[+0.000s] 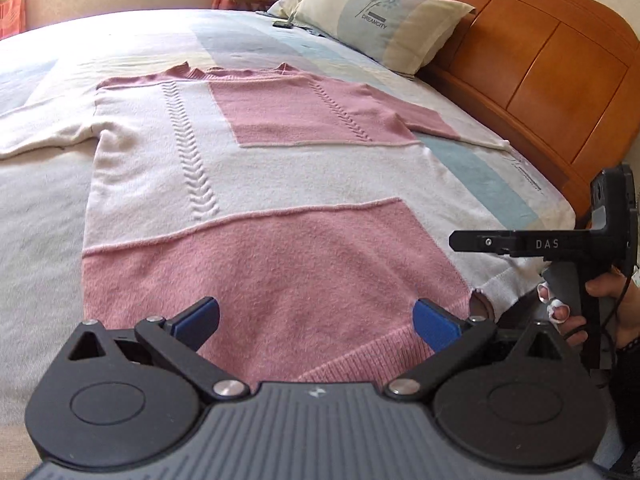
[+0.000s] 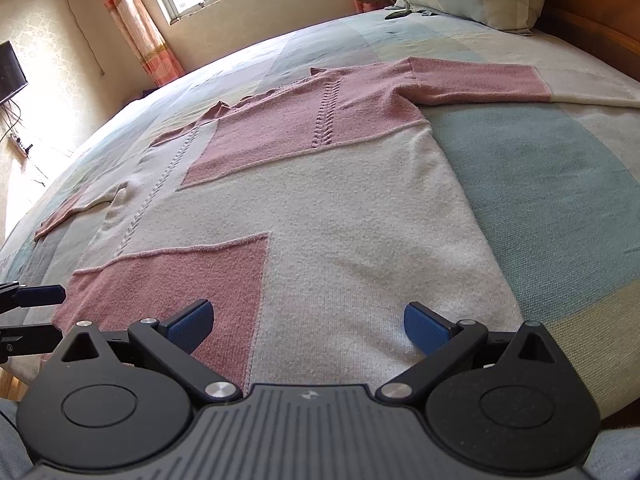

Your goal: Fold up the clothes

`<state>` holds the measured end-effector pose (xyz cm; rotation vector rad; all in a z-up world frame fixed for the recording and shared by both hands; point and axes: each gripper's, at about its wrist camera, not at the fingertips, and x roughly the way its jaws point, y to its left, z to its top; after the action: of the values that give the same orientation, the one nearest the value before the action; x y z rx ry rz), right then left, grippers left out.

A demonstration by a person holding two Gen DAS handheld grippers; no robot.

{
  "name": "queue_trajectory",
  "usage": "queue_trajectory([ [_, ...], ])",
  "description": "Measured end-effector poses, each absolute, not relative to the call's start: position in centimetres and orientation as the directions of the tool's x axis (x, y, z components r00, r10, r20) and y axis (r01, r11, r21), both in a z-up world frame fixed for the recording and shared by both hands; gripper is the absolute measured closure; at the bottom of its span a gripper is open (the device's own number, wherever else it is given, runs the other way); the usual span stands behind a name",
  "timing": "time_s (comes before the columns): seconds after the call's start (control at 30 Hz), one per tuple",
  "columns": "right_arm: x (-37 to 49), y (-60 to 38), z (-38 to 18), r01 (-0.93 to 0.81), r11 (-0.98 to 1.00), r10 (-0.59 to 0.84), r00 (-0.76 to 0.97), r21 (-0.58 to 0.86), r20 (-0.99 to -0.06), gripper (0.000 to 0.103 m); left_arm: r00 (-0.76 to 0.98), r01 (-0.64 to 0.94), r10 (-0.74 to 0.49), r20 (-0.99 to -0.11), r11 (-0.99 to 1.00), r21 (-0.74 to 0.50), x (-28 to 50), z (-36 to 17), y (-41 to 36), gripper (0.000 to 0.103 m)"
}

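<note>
A pink and cream knitted sweater (image 1: pixel 248 168) lies flat on the bed, hem towards me and both sleeves spread out sideways. My left gripper (image 1: pixel 316 322) hovers open over the pink hem panel, with nothing between its blue pads. In the right wrist view the same sweater (image 2: pixel 340 208) stretches away, and my right gripper (image 2: pixel 308 322) is open above the cream part of the hem. The right gripper's black body (image 1: pixel 560 244) shows at the right of the left wrist view, held by a hand (image 1: pixel 600 300). The left gripper's blue fingers (image 2: pixel 40 294) appear at the left edge of the right wrist view.
The bed has a pastel patchwork cover (image 2: pixel 560 184). A pillow (image 1: pixel 384 20) leans on the wooden headboard (image 1: pixel 540 60) at the far right. A small dark object (image 1: pixel 282 24) lies near the pillow. A window with orange curtains (image 2: pixel 132 20) and a wall screen (image 2: pixel 10 72) are beyond the bed.
</note>
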<state>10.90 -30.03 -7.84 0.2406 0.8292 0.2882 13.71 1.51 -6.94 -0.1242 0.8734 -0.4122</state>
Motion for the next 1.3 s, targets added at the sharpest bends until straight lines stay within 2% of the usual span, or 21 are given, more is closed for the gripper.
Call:
queue_trajectory([
  [0.1,11.0,-29.8,-7.8,-0.157,0.938,0.334,0.640,0.308,-0.692,0.000,0.557,0.256,-0.345,-0.755,0.937,-0.239,12.8,-8.4,1.9,0.001],
  [0.23,10.9,-29.7,-7.8,-0.159,0.942,0.327,0.640,0.296,-0.696,0.000,0.594,0.196,-0.352,-0.723,0.935,-0.294,12.4,-7.8,4.1,0.001],
  [0.37,10.9,-29.4,-7.9,-0.164,0.947,0.316,0.641,0.278,-0.699,0.000,0.617,0.234,-0.403,-0.676,0.914,-0.331,13.9,-6.7,3.9,0.001],
  [0.47,11.0,-29.0,-7.9,-0.166,0.953,0.301,0.642,0.255,-0.706,0.000,0.599,0.261,-0.424,-0.679,0.905,-0.335,15.3,-7.5,2.5,0.001],
  [0.77,10.9,-28.9,-7.9,-0.178,0.955,0.294,0.641,0.236,-0.709,0.000,0.590,0.171,-0.306,-0.747,0.952,-0.256,13.7,-8.1,4.6,0.001],
  [1.0,11.0,-28.2,-8.0,-0.175,0.964,0.267,0.642,0.202,-0.718,0.000,0.629,0.203,-0.340,-0.699,0.940,-0.274,15.0,-7.1,3.8,0.001],
  [1.1,10.9,-28.1,-8.0,-0.184,0.966,0.259,0.642,0.184,-0.722,0.000,0.612,0.105,-0.259,-0.747,0.963,-0.248,15.4,-8.6,3.7,0.001],
  [1.3,10.8,-27.8,-8.1,-0.196,0.968,0.248,0.641,0.157,-0.726,0.000,0.633,0.083,-0.229,-0.740,0.970,-0.230,14.5,-7.1,4.6,0.001],
])
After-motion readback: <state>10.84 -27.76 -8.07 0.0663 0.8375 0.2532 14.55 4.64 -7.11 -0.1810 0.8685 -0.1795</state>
